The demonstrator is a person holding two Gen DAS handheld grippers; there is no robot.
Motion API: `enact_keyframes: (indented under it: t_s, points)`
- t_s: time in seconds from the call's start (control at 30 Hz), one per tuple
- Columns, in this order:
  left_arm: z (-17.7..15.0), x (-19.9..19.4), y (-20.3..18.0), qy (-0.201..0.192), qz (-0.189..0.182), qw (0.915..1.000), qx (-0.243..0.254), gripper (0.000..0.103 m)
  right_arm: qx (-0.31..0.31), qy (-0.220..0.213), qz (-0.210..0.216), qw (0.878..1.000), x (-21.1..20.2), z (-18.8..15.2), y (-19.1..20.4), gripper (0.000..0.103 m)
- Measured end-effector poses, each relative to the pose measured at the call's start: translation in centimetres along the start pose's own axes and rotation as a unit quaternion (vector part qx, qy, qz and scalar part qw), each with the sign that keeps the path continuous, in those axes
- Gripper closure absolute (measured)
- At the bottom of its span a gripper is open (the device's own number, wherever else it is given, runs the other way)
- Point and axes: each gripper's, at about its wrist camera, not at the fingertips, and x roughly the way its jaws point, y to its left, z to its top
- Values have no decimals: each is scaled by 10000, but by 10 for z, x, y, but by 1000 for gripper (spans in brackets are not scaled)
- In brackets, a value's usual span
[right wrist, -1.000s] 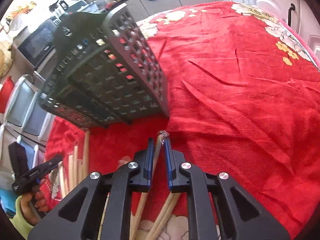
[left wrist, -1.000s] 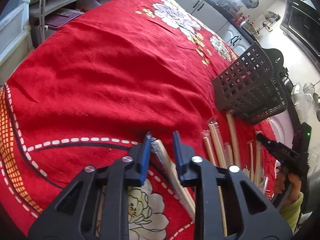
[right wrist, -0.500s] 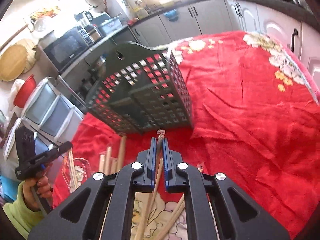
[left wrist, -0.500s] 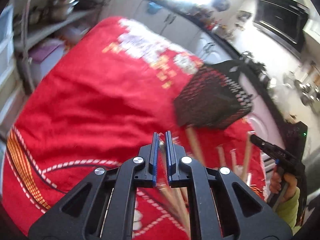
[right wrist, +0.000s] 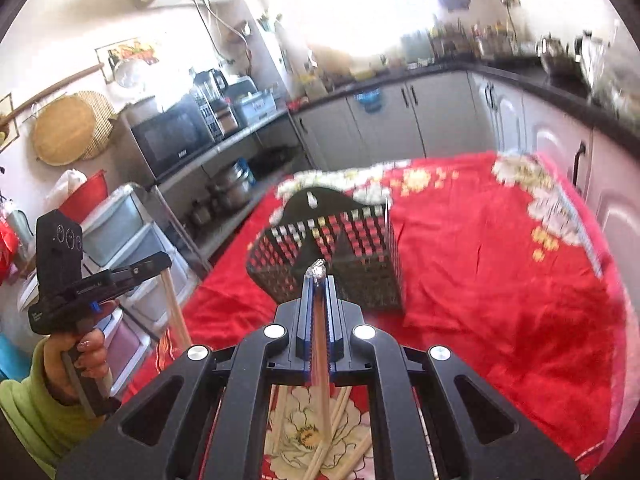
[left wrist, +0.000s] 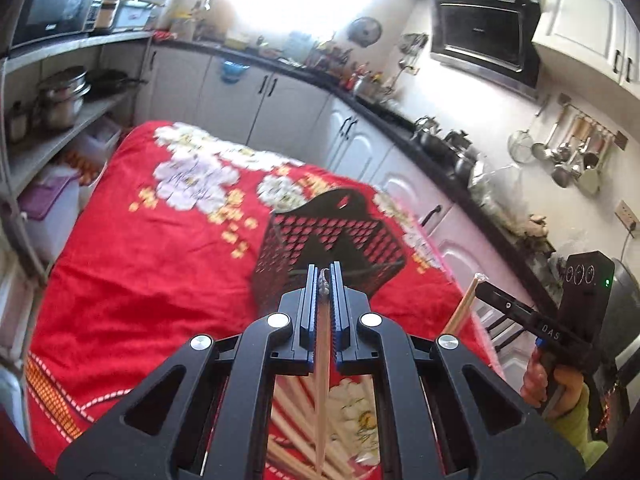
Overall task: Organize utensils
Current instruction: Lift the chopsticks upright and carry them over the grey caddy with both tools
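In the left wrist view, the left gripper (left wrist: 325,280) sits at lower centre, clamped on 1 wooden chopstick (left wrist: 322,380) that runs back between its pads toward the camera, its wrapped tip just poking past them. Above it in the frame stands the black basket (left wrist: 304,240) on the red cloth (left wrist: 160,260) that covers the tabletop. At the right edge of that view the right gripper (left wrist: 486,285) shows side-on, held by a hand (left wrist: 556,384) in a green sleeve, with its own stick angling down from it.

In the right wrist view, the left gripper appears at the left edge, side-on. At lower centre the right gripper is pressed together on a second chopstick (right wrist: 321,368), the crinkled wrapper tip level with the basket's near rim. More loose chopsticks (right wrist: 340,432) lie on the flower print at the bottom of the frame, beneath the gripper.

The step looks like carrying both sticks to the basket. To do it well, bring each tip over the open top before tilting the stick upright, so the trailing end swings clear of the near wall instead of catching in the lattice. Keep the 2 grippers apart so the sticks do not cross, and let go only once each lower end is inside a compartment.

The sticks are pale, thin and smooth, and each is gripped near 1 end, so I judge they could pivot in the pads. The basket is light open plastic mesh with dividers, likely to slide on the cloth if knocked.
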Motion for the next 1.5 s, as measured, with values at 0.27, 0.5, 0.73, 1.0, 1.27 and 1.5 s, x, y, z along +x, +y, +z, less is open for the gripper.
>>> enact_keyframes:
  t_s: [0.27, 0.5, 0.73, 1.0, 1.27, 1.5]
  points:
    - [33, -6, -37, -398, -217, 9985, 295, 100, -132, -635, -169, 9977, -21, 23, 1, 98]
    - [64, -8, -65, -834, -156, 9946, 605, 100, -56, -938, -209, 9954, -27, 41, -1, 98]
    - [92, -9, -82, -1281, -20, 9889, 748, 100, -46, -1236, -171, 9922, -32, 65, 5, 98]
    - [120, -3, -85, -1735, 382, 9805, 838, 100, -291, -1630, -280, 9858, -35, 96, 18, 98]
    - [127, 18, -69, -2004, 948, 9714, 850, 100, -264, -1681, -385, 9847, -11, 113, 18, 98]
    - [115, 43, -48, -1903, 922, 9748, 716, 100, -276, -1681, -498, 9841, 17, 111, 11, 98]
